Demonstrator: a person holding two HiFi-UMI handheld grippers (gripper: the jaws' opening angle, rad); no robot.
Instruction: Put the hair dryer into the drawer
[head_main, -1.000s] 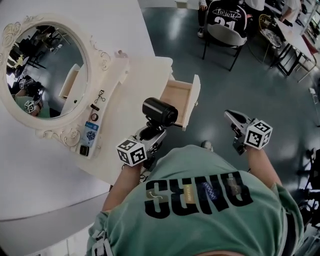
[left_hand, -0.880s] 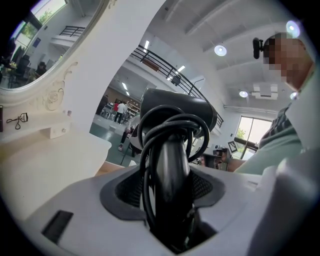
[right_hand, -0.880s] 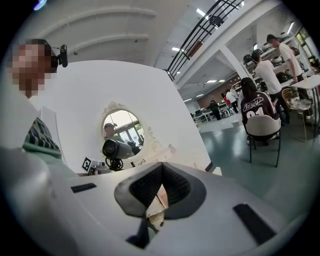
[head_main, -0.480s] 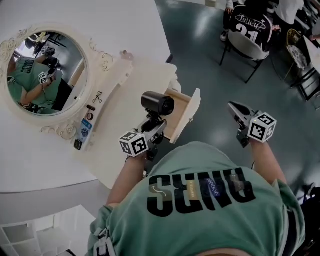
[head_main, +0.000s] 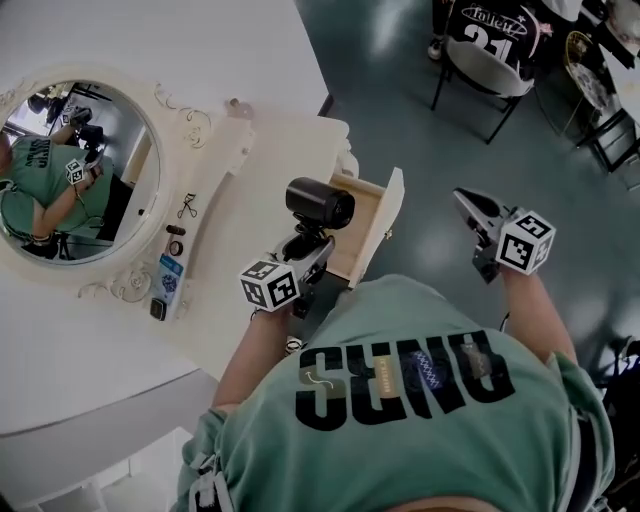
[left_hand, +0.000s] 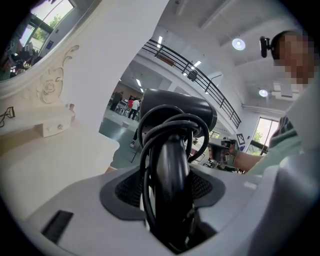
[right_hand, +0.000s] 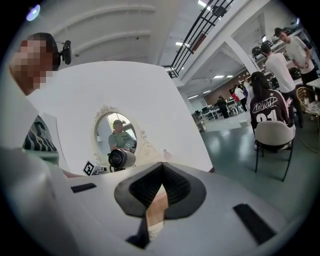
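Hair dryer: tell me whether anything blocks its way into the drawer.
Nothing visible does. The left gripper holds the hair dryer by its handle right at the open drawer. The part of the drawer's inside that shows is bare wood; the dryer hides the rest.

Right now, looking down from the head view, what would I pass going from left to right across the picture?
round mirror → small items at its base → hair dryer → open drawer → right gripper
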